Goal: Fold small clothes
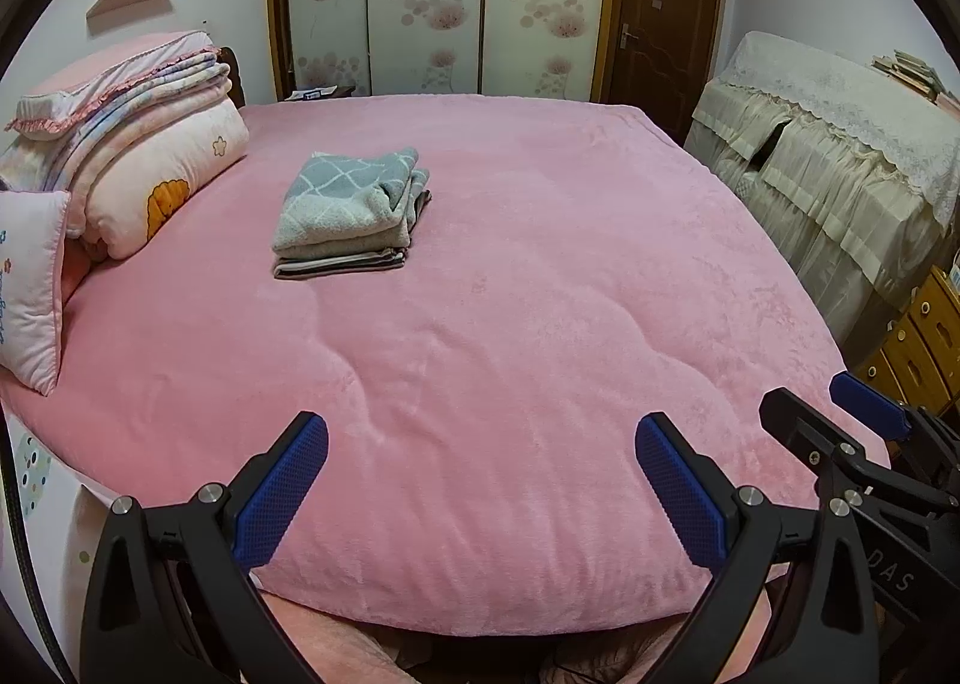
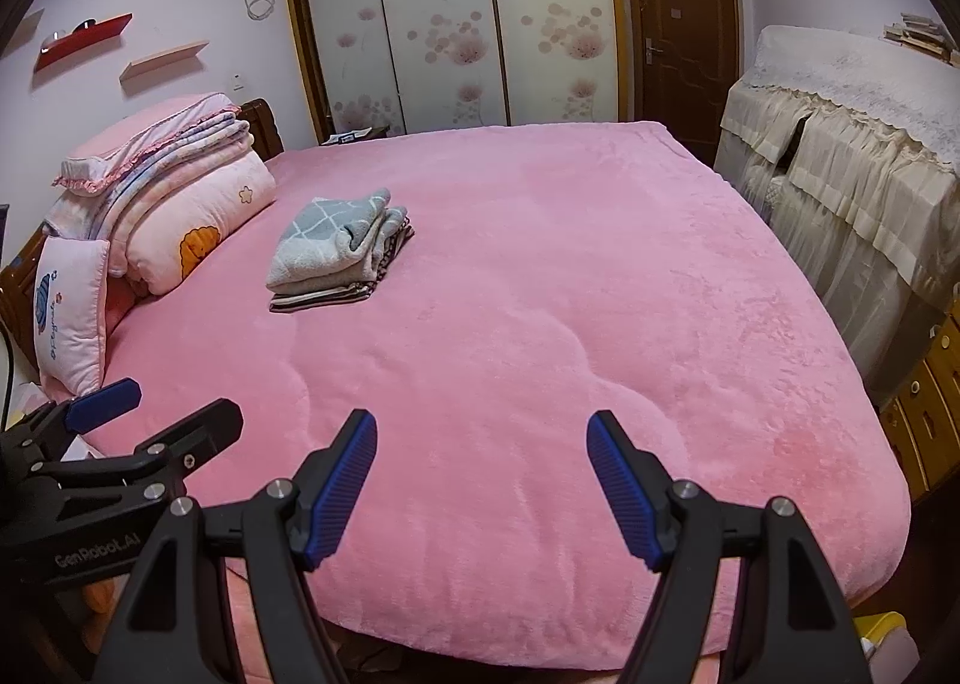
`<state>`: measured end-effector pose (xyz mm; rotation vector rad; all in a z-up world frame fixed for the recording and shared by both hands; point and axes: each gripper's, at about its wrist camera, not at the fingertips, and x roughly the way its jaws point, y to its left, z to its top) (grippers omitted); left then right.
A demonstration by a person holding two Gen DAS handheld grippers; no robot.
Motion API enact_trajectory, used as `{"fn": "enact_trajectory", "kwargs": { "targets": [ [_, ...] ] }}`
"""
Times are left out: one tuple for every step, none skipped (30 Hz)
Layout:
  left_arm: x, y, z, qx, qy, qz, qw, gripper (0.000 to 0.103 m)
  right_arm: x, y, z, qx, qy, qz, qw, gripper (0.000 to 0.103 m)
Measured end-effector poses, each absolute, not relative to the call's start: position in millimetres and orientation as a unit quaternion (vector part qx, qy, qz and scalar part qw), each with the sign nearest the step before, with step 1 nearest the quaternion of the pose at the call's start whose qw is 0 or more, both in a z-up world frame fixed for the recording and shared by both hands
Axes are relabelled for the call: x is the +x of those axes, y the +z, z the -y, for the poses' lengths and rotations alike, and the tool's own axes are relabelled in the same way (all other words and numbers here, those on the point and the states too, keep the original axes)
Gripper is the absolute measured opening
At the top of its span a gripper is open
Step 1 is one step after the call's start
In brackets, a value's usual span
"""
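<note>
A stack of folded small clothes (image 1: 351, 213) lies on the pink bed (image 1: 510, 324), grey-green patterned piece on top, striped piece at the bottom; it also shows in the right wrist view (image 2: 336, 252). My left gripper (image 1: 480, 438) is open and empty over the bed's near edge, far from the stack. My right gripper (image 2: 480, 432) is open and empty, also over the near edge. The right gripper shows at the right of the left wrist view (image 1: 840, 414); the left gripper shows at the left of the right wrist view (image 2: 150, 408).
Folded quilts and pillows (image 1: 132, 156) are piled at the bed's left head end. A lace-covered cabinet (image 1: 840, 144) and wooden drawers (image 1: 918, 348) stand to the right. Wardrobe doors (image 1: 432, 0) and a brown door (image 1: 660, 12) are behind.
</note>
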<state>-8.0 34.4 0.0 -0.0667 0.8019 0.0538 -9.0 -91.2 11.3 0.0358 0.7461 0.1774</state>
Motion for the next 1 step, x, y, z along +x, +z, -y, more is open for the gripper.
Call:
{"fn": "enact_trajectory", "kwargs": {
  "targets": [
    [-7.4, -0.4, -34.3, -0.031, 0.027, -0.391, 0.920, 0.102, -9.3, 11.6, 91.0, 0.018, 0.088, -0.364, 0.927, 0.073]
  ]
}}
